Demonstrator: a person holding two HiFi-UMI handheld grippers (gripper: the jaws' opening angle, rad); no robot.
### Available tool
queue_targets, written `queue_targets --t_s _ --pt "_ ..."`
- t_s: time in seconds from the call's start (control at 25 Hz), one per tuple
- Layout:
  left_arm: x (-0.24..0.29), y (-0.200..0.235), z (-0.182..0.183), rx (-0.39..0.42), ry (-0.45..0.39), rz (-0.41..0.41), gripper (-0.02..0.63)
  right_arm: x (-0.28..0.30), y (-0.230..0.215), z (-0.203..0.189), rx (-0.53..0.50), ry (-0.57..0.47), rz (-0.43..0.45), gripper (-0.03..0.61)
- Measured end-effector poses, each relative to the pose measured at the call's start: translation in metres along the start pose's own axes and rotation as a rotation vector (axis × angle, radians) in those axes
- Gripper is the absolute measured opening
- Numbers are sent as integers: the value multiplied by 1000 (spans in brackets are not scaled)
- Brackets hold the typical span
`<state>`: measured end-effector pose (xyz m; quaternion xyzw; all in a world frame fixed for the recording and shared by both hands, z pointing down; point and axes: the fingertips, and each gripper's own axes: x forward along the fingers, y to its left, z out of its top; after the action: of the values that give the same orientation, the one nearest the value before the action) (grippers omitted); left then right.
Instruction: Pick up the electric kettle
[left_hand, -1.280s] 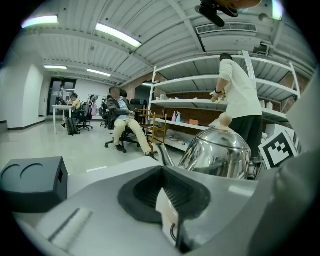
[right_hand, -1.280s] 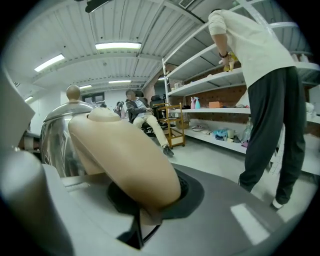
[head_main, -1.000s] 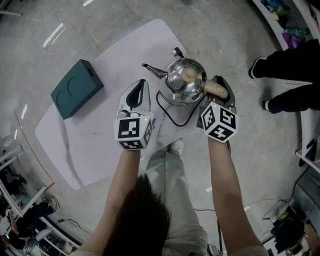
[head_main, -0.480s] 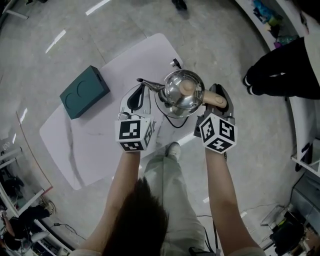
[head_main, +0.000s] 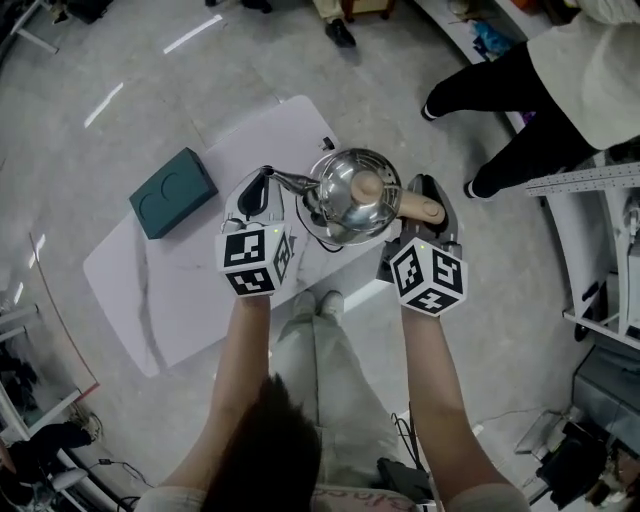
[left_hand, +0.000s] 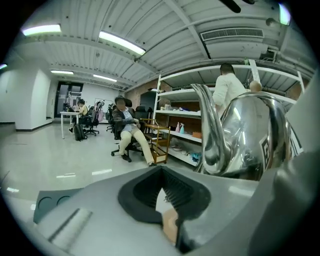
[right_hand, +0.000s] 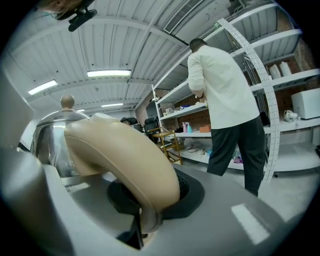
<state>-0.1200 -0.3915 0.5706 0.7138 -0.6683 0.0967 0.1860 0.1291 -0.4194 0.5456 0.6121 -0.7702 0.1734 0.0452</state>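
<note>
Right gripper (head_main: 428, 195) is clamped tight on the beige handle (head_main: 415, 207), carrying the steel kettle (head_main: 352, 190) over the near edge of the white table (head_main: 190, 290). Left gripper (head_main: 262, 185) hangs just beside the spout (head_main: 290, 181), fingers together on nothing. Further back on the table, a green box (head_main: 172, 192). Beyond it, a person (head_main: 540, 90) stands on the floor.

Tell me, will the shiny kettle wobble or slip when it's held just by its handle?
It may tip toward its spout, since the right gripper clamps only the handle, off to one side of the kettle. Its polished metal looks slippery, but the matte beige handle probably grips better. It looks stiff, so bending seems unlikely.
</note>
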Motion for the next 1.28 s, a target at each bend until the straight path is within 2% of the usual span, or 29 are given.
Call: queue_targets --t_s 0.4,0.52,0.68,0.84,1.08,1.28 --pt "-61 -12 90 -37 -86 -8 2 -51 17 103 -29 -33 26 64" --pt "-83 -15 119 -27 -121 -15 1 -67 26 125 -16 -22 42 63" --pt "-109 -28 152 27 -154 -37 2 -94 35 154 -3 -19 68 63" --pt "-135 -38 180 17 -182 -56 0 -117 50 185 -27 -28 69 63" --pt "-172 -51 216 -3 -201 -95 0 -146 68 227 8 -35 69 63" --pt "-200 -61 246 1 -254 -116 0 -173 78 258 -65 -85 50 64"
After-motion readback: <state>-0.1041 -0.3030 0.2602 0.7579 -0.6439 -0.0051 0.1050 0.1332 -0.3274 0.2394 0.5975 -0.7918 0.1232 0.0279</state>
